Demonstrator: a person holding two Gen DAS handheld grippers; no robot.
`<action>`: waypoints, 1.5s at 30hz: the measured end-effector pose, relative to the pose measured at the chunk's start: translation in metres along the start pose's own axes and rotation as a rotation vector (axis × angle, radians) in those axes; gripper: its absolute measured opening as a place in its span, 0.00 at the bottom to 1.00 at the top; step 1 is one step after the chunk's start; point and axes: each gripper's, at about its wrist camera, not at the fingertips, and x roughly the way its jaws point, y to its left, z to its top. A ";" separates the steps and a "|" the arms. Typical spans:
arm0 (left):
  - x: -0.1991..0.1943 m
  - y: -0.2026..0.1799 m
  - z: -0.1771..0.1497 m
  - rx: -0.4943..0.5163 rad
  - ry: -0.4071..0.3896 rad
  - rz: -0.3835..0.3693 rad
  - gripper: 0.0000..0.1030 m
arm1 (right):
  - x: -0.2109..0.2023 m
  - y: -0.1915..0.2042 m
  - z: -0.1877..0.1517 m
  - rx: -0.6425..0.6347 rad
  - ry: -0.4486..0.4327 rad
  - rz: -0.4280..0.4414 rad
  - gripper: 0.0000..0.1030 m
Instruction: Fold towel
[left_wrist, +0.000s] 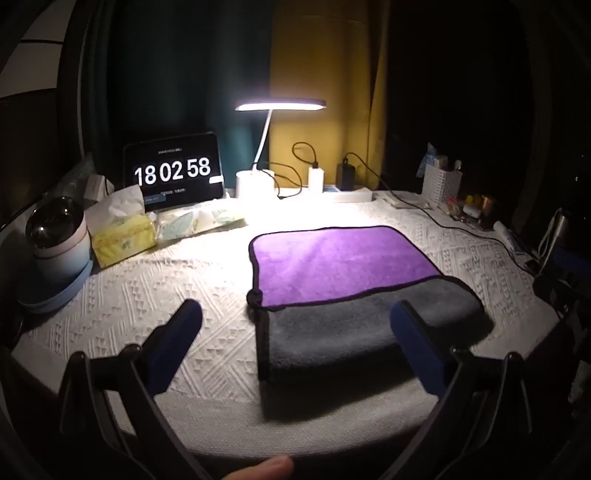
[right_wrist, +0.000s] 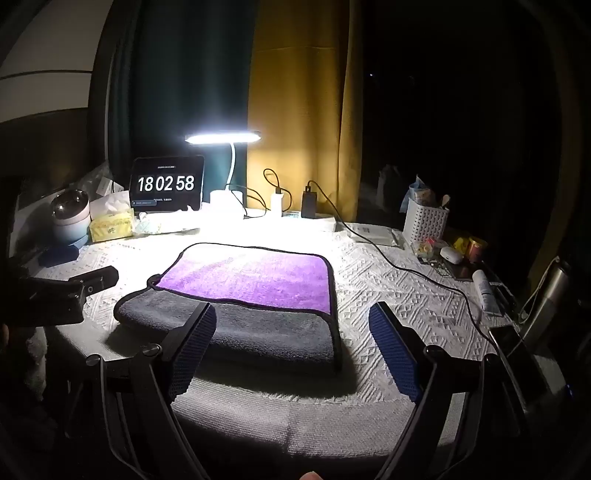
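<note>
White textured cloth covers the bench (left_wrist: 184, 280), lit by a lamp (left_wrist: 280, 105) beside a clock (left_wrist: 173, 171). On it the towel (left_wrist: 343, 266) lies flat, its grey near edge folded over the purple. Left hand-held gripper (left_wrist: 295, 325) and right hand-held gripper (right_wrist: 291, 328) both gape wide, holding nothing.

Left claw (left_wrist: 295, 328) and right claw (right_wrist: 291, 339) both gaping wide, fingers empty, level and forward-pointing.
</note>
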 end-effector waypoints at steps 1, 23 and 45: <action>-0.003 0.003 -0.001 -0.013 -0.004 -0.015 0.99 | 0.000 -0.001 0.000 0.001 -0.001 -0.001 0.85; -0.015 0.022 0.002 -0.062 -0.041 -0.023 0.99 | 0.003 -0.004 -0.003 0.020 0.008 0.000 0.85; -0.020 0.027 0.006 -0.097 -0.068 -0.057 0.99 | 0.011 -0.008 -0.002 0.045 0.024 -0.006 0.85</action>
